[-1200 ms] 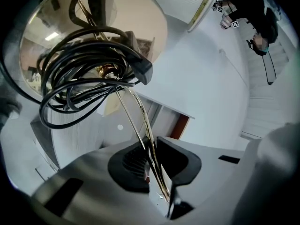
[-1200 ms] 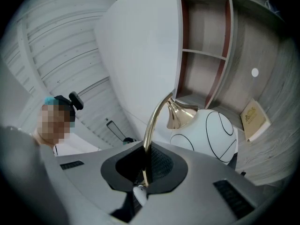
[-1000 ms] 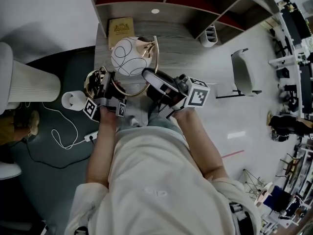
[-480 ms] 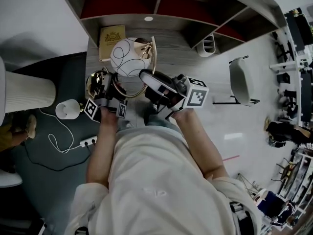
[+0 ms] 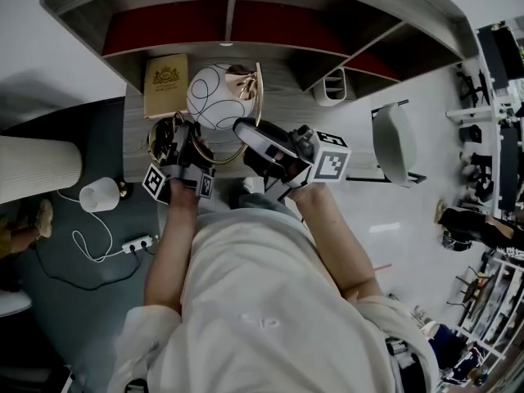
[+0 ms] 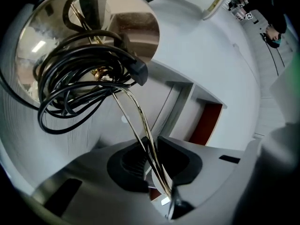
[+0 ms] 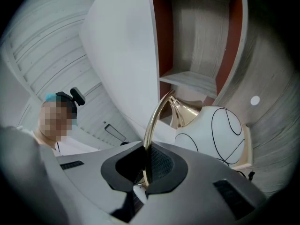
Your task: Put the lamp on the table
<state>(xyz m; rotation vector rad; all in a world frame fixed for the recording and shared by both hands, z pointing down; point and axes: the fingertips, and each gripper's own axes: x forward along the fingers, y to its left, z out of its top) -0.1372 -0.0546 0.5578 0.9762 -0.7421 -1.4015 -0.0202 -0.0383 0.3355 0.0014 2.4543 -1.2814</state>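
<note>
- Holding the lamp (image 5: 214, 97) in both hands, I had my left gripper (image 6: 152, 146) clamped on the thin brass rods (image 6: 133, 109) by its base, and my right gripper (image 7: 146, 161) shut tight on the curved brass arm (image 7: 151, 125).
- The lamp hung over the near part of the tabletop (image 5: 286, 97); I could not tell whether its base touched the wood. I judged the carry nearly done, with setting down and letting go left.
- It had a white globe shade (image 7: 215, 130) with looping black lines, a shiny round base (image 6: 136, 22) and a black cord (image 6: 75, 93) coiled against it.
- Beyond lay a book (image 5: 165, 84), under the shelves (image 5: 233, 23).
</note>
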